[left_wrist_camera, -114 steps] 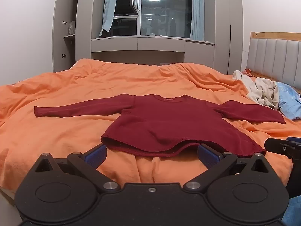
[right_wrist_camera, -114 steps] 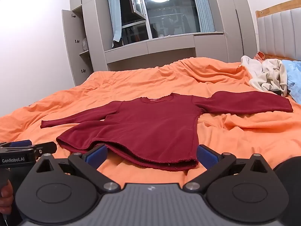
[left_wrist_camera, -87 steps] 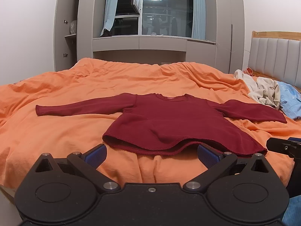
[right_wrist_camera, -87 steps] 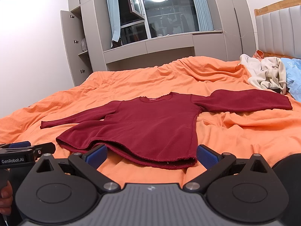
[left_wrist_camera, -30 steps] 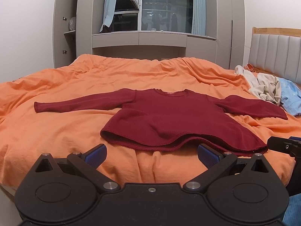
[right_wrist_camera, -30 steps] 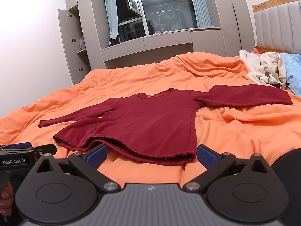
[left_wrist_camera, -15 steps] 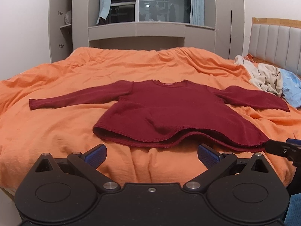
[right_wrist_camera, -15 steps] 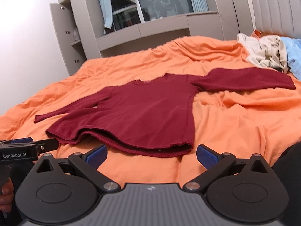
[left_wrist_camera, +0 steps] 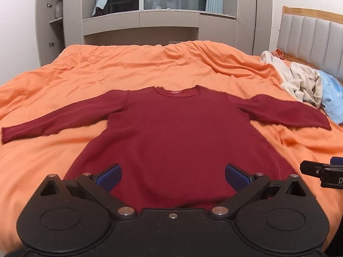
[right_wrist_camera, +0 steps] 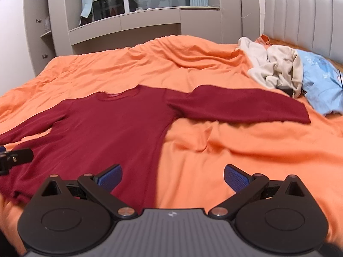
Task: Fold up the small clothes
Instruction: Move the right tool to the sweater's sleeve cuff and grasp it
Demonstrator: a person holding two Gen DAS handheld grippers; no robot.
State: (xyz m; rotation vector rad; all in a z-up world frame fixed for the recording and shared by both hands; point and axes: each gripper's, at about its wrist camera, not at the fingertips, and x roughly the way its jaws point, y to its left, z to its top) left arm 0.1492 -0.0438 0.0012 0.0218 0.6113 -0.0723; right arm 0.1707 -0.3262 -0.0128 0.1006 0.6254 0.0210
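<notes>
Red long-sleeved top (left_wrist_camera: pixel 178 128) is lying flat, front up, on the orange duvet (left_wrist_camera: pixel 150 64), neck away from me, both sleeves spread out to the sides. Nothing folded yet, so I am reading this as the very start of the fold: the approach to the hem.

I am holding my left gripper (left_wrist_camera: pixel 173 176) low over the bottom of the top, jaws wide apart, nothing between the blue pads (left_wrist_camera: pixel 109 176). The hem itself is hidden under the gripper body in the left wrist view, so I cannot tell whether the pads are touching cloth.

I am holding my right gripper (right_wrist_camera: pixel 172 177) just as wide and just as empty. It is straddling the top's right side edge: the left pad is over red fabric, the right pad over bare duvet. The right sleeve (right_wrist_camera: pixel 235 107) is running out toward the pile of pale clothes (right_wrist_camera: pixel 276 68) and the light blue item (right_wrist_camera: pixel 321 81) near the headboard (right_wrist_camera: pixel 300 21), close to them but apparently not overlapping.

Next move, as I am judging it: either pinch the two hem corners and carry them up to the shoulders, or bring a sleeve in across the body first. For the hem, both grippers need to drop lower and sit nearer the corners, catching both layers. The duvet is soft and creased, so pinching bedding along with the top is the risk I am watching.
</notes>
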